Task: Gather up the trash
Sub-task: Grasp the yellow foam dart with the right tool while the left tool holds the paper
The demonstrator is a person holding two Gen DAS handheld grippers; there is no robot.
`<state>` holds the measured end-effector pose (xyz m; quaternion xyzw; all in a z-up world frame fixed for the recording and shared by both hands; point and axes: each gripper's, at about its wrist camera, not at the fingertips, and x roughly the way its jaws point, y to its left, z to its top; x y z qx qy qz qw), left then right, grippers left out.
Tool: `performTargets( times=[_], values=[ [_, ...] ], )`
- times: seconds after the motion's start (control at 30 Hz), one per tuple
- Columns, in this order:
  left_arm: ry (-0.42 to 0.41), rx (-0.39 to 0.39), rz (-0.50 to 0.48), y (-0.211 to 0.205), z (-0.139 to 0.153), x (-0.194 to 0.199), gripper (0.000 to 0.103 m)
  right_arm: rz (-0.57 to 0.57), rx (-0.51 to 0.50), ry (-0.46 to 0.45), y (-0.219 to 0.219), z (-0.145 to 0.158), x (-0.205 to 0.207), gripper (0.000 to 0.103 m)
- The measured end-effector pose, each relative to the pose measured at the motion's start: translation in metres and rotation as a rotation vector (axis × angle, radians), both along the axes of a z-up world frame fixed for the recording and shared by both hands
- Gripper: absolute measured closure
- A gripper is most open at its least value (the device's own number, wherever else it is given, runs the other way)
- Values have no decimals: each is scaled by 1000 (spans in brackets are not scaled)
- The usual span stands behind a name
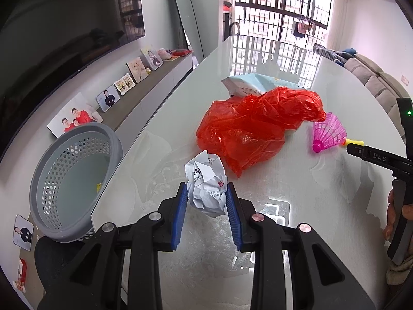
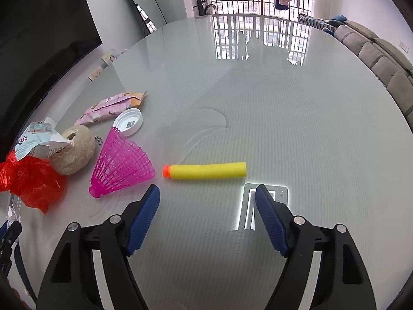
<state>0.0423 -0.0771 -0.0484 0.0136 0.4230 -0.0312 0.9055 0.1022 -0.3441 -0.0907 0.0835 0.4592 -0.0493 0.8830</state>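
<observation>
Two grippers in view, both over a glossy pale tabletop (image 2: 258, 108). Left gripper (image 1: 206, 193): blue pads clamped on a crumpled ball of printed white paper (image 1: 206, 184), which sits between the fingertips and is pinched on both sides; whether it is lifted clear of the surface cannot be told. Right gripper (image 2: 206, 193): jaws apart, nothing between them, fingertips just short of a yellow foam dart with an orange tip (image 2: 205, 170) lying flat and crosswise on the table. Beside the dart's orange end, a pink plastic shuttlecock (image 2: 121, 165) on its side, its base toward the camera. Beyond the paper ball in the left view, a crumpled red plastic bag (image 1: 255, 126), with a pale blue and white wrapper (image 1: 247, 85) behind it and partly under it. Right view, past the shuttlecock: a beige plush toy with a keychain (image 2: 74, 152), a white bottle cap (image 2: 129, 122) lying open side up, and a pink snack wrapper (image 2: 111, 107) farthest back. Off the table's left edge, lower down, a grey perforated plastic basket (image 1: 74, 180), tilted toward the camera; a small yellow scrap shows inside. Behind it, a low cabinet (image 1: 144, 90) carrying a row of framed photos. A window with bars (image 1: 278, 7) at the far end of the room.
</observation>
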Motion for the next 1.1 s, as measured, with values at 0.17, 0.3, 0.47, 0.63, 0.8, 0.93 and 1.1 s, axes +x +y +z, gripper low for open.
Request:
performTargets(
  times=[0.17,0.3,0.47,0.63,0.8,0.93,1.1],
  values=[
    [2,-2,4,2,-2,4,73,-1,-57,5,10,-2,9,29],
    [13,-4,1,3,-5,7,73,-4,-97,9,14,-4,12,29],
    [18,-7,1,4,-8,10,73,-11,-102,6,12,-3,16,29],
    [22,-5,3,4,-9,11,73,-2,-101,-6,10,-2,15,35],
    [18,-3,6,7,-8,10,73,1,-86,-14,9,-1,8,36],
    [9,-10,10,8,-4,7,73,-16,-78,-21,8,1,-5,36],
    [-5,-20,14,15,2,4,73,-27,-82,-35,13,7,-31,36]
  ],
)
